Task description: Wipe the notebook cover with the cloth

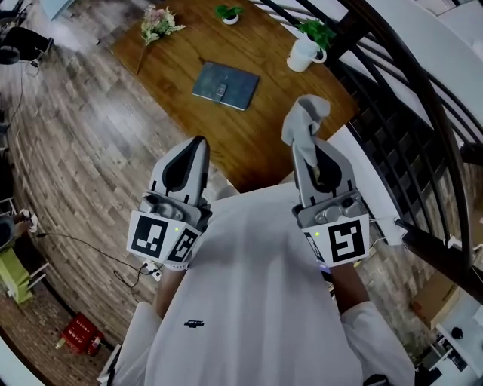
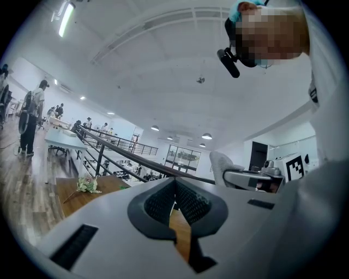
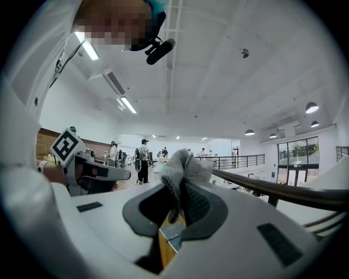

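One notebook (image 1: 225, 84) lies flat on the wooden table (image 1: 260, 147), well apart from the two grippers (both held up by the person's chest). The right gripper (image 1: 308, 151) is clamped on the one grey cloth (image 1: 304, 119). The left gripper (image 1: 198, 145) is pressed closed with nothing in it. Also on the table are one small plant pot (image 1: 229, 13), one white mug (image 1: 302, 54) with greenery in it, and one bunch of flowers (image 1: 157, 24).

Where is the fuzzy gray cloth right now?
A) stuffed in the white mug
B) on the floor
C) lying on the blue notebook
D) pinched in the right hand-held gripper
D: the cloth sticks up from between the shut jaws of the right hand-held gripper, well apart from the notebook lying on the table.
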Available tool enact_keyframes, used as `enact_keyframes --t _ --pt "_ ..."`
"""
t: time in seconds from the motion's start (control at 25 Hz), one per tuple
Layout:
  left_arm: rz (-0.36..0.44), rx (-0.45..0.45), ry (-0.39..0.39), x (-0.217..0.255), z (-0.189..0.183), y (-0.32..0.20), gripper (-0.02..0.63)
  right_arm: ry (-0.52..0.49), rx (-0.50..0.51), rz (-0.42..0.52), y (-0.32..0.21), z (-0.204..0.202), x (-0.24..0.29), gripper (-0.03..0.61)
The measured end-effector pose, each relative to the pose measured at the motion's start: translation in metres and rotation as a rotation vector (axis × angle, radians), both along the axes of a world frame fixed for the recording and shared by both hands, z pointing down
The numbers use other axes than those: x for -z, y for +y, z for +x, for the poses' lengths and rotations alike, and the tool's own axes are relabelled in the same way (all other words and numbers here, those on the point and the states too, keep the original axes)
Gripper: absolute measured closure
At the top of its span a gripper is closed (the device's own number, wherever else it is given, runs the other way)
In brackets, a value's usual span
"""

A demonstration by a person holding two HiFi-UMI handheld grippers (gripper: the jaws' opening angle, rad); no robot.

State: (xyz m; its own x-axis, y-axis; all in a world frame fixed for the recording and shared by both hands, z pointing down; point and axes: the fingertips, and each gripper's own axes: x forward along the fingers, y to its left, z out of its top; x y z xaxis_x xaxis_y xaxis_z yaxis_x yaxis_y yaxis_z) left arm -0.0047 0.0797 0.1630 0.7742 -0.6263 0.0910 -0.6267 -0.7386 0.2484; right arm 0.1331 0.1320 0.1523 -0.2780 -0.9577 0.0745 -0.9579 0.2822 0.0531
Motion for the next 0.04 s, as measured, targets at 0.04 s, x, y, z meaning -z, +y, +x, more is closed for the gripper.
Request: enact_keyframes --t 0.04 --pt "0.0 0.0 0.0 -0.0006 0.0006 0.0004 0.595 0.0 0.0 0.0 0.0 0.001 -0.0002 0.543"
